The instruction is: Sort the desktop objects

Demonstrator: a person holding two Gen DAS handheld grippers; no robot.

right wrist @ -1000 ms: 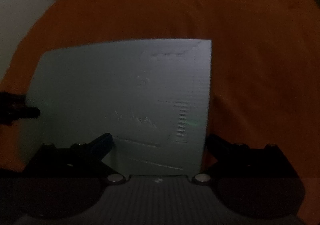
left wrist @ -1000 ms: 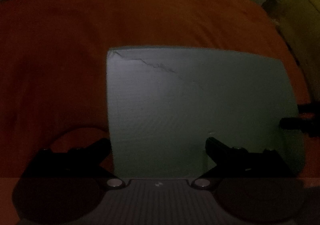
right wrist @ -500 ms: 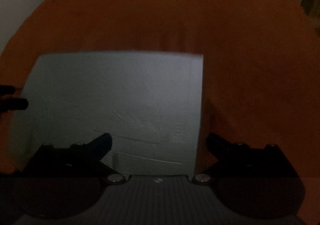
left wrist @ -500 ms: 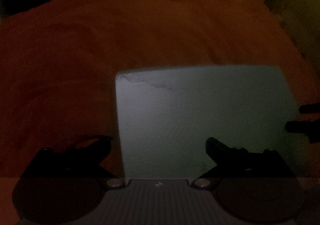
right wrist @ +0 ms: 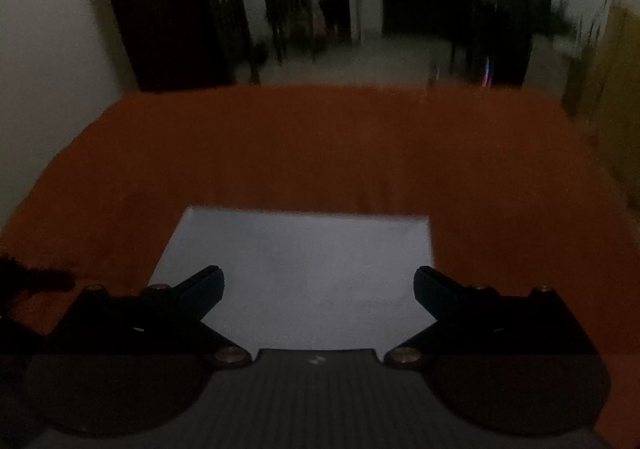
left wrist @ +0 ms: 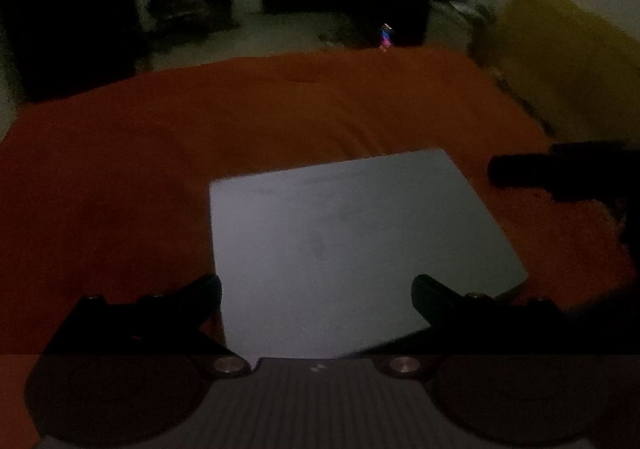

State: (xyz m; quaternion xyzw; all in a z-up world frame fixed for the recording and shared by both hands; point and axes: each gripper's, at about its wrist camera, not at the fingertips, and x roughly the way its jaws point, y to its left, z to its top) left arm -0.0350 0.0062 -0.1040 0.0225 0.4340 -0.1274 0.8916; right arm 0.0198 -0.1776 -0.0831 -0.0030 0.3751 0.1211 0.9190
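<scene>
Pale grey sheet [left wrist: 352, 245] flat on orange cloth [left wrist: 160, 169], dim and blurred. Left gripper [left wrist: 316, 289]: jaws wide, empty; sheet's left edge just inside the left finger, the right finger over the sheet. Right gripper [right wrist: 318, 283]: jaws wide, empty; sheet ahead of and between both fingers. Contact with sheet not discernible in either view.

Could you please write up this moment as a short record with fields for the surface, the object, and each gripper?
surface: orange cloth covering the table
object: pale grey sheet, lying flat on the cloth
left gripper: open, over the sheet's near edge, holding nothing
right gripper: open, over the sheet, holding nothing
lighting: dim, details blurred
</scene>
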